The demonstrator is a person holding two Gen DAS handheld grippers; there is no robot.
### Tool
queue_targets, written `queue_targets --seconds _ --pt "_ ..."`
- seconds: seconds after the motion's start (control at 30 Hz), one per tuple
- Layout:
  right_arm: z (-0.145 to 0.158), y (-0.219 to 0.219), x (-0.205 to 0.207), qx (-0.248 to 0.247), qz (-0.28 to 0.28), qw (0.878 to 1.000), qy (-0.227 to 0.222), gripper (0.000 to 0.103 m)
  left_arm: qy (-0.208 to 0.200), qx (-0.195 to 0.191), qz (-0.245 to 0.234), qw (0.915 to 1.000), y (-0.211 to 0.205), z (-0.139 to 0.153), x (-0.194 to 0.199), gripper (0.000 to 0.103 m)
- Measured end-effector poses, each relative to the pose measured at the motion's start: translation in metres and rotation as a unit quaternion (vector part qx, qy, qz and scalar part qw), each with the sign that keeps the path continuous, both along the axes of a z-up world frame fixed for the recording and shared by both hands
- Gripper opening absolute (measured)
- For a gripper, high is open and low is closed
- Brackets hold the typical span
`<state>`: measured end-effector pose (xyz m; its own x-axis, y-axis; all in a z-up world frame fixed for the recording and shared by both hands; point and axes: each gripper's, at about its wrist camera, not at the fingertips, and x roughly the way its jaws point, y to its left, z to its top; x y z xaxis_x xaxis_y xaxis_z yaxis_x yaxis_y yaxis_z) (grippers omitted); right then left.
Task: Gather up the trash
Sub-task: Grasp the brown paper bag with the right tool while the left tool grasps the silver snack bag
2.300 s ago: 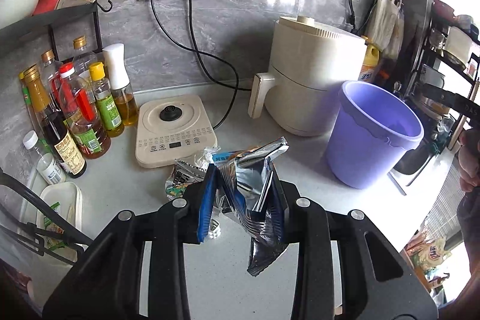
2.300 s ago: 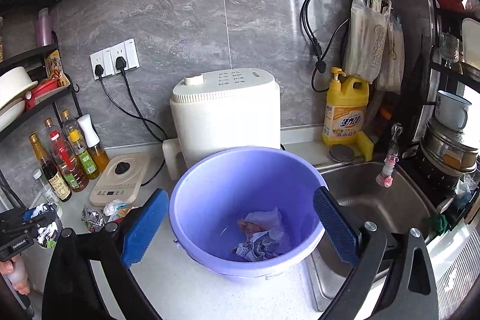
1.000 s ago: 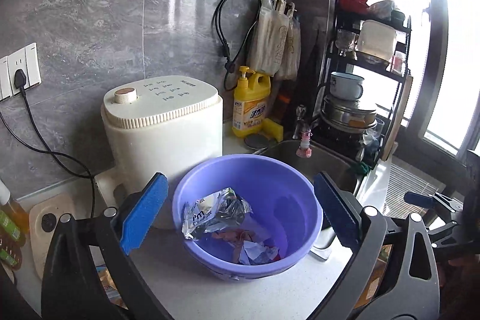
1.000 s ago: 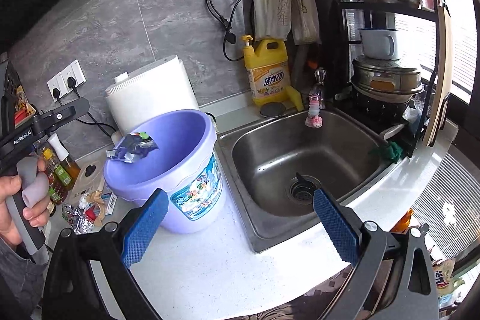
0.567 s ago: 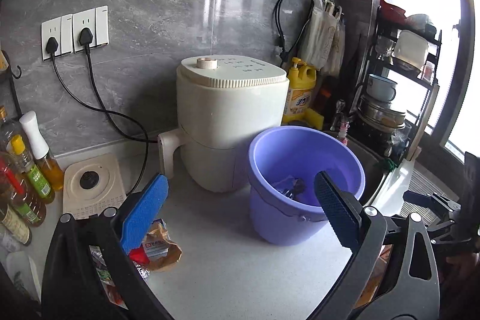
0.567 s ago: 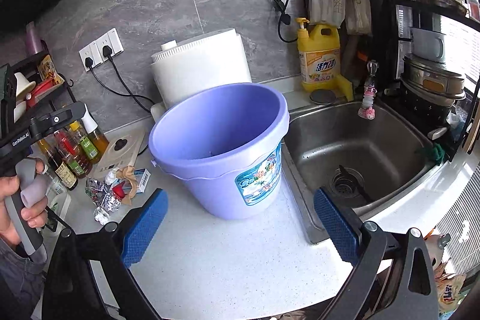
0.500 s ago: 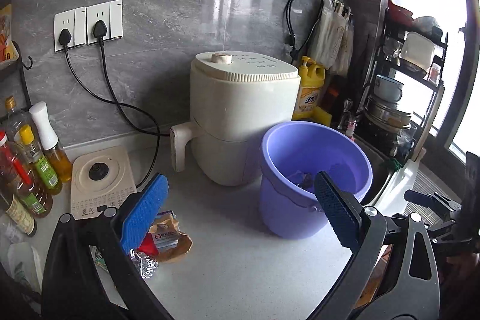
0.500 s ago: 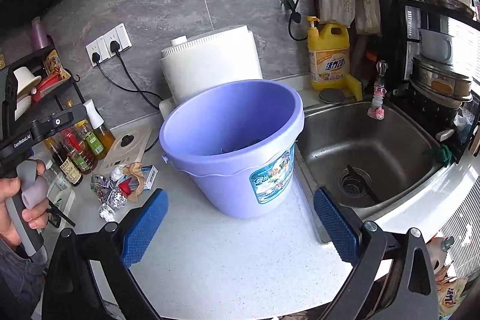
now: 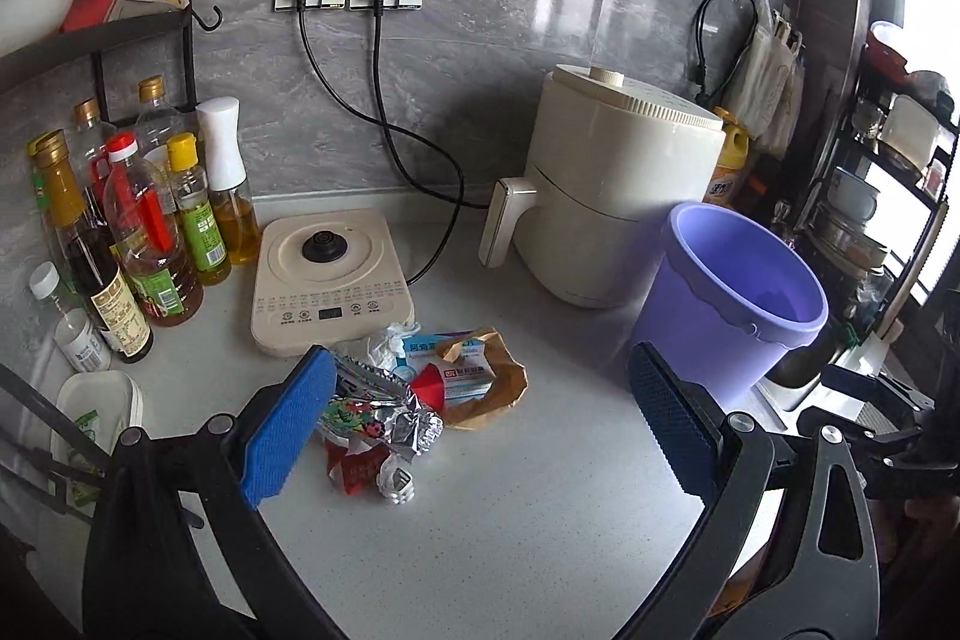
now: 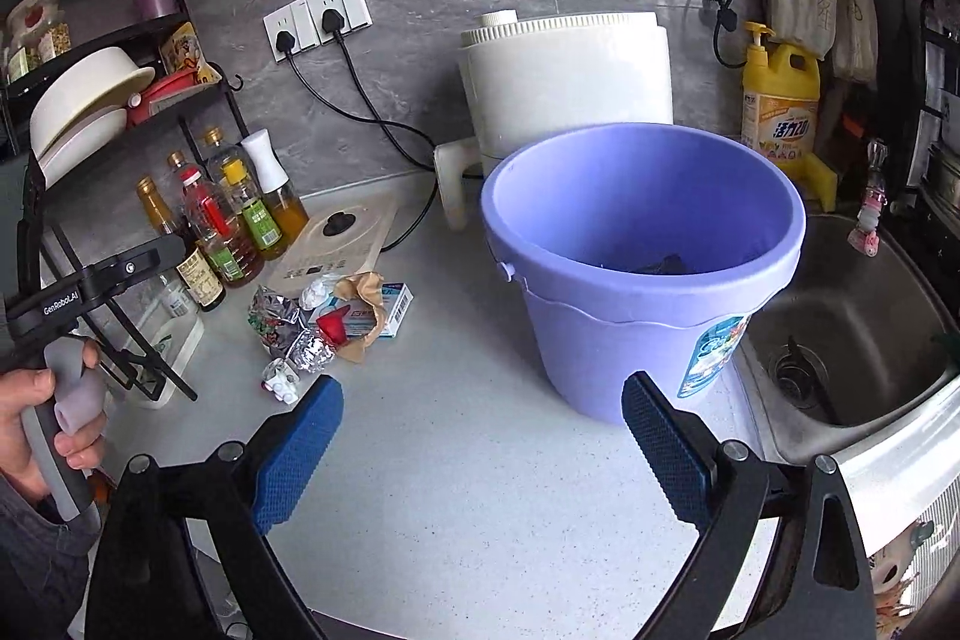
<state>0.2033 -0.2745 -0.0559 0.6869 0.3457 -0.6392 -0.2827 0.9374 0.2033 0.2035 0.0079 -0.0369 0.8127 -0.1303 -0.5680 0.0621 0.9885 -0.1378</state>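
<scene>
- Trash pile [image 9: 414, 400]: foil wrappers, a brown paper scrap and a small carton, heaped on the tabletop [image 9: 510, 520] just in front of the cream induction plate [image 9: 324, 274].
- Purple bucket [image 10: 642, 268]: upright beside the sink [image 10: 852, 340], some scraps seen inside.
- Left claw [image 9: 474, 430]: jaws spread wide, nothing held, its left pad just beside the pile.
- Right claw [image 10: 480, 454]: jaws apart, empty, near the bucket.

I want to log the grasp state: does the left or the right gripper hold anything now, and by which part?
Nothing is held. The left gripper and the right gripper are both open and empty. The trash lies on the counter.
</scene>
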Motion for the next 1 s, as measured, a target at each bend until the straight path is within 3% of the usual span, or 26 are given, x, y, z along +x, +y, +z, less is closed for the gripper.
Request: queue_targets --seconds 0.33,0.57,1.0 --pt "-0.009 0.057 0.02 -0.013 0.082 0.996 0.016 0.076 0.02 -0.023 0.041 0.9987 0.032 -0.024 -0.007 0.097" --pt "-0.023 0.087 0.044 -0.02 0.12 0.992 0.036 0.066 0.043 -0.038 0.052 0.997 0.041 -0.049 0.012 0.096" --pt "-0.059 0.134 0.099 -0.037 0.167 0.983 0.073 0.063 0.079 -0.04 0.071 0.9935 0.054 -0.094 0.07 0.096"
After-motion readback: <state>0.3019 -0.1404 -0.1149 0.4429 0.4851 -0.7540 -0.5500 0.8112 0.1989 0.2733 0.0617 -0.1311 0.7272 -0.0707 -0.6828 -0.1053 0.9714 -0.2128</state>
